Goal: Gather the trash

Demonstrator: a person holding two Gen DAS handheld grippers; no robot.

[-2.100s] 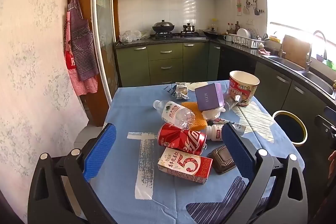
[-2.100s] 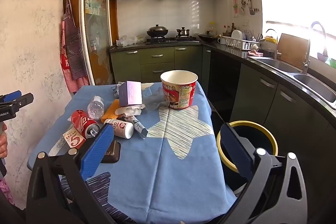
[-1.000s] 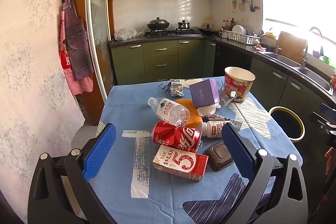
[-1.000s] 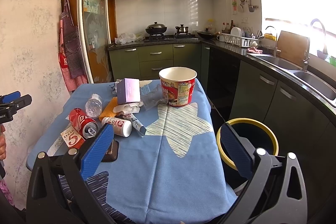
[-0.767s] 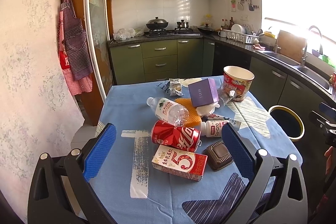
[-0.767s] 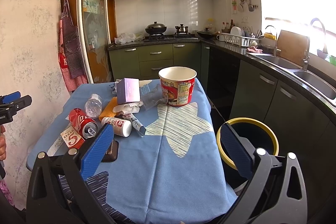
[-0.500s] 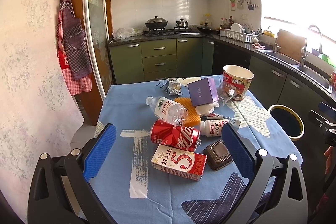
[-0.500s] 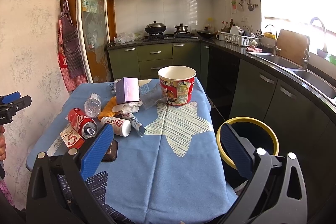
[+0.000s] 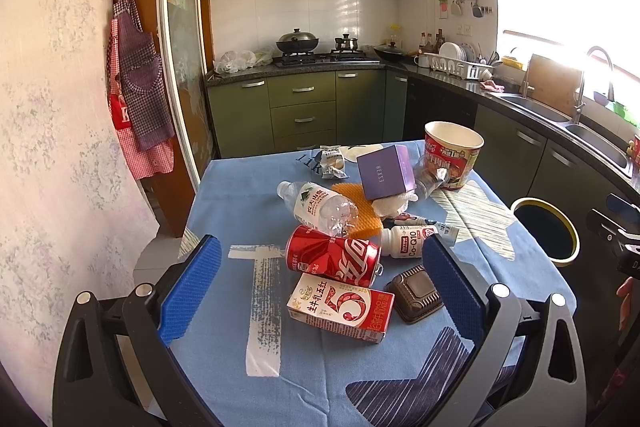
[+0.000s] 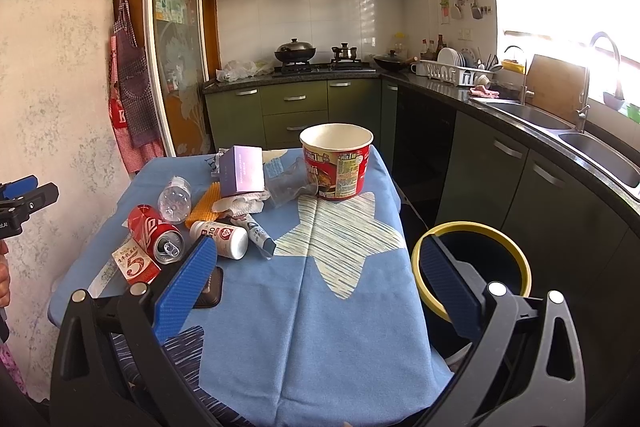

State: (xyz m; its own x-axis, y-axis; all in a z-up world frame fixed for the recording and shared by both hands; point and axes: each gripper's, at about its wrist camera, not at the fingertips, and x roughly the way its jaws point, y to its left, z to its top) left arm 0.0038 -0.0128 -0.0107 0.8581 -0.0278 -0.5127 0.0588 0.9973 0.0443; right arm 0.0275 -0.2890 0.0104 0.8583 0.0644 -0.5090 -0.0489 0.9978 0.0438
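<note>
Overhead, both grippers' jaws spread wide — left gripper above cola can, right gripper empty.

Wide-spread right tongs above blue tablecloth, trash pile left, yellow-rimmed bin right.

The left gripper is drifting back and slightly up, so the can, carton and the rest of the litter are sitting farther off; nothing else is moving.
</note>
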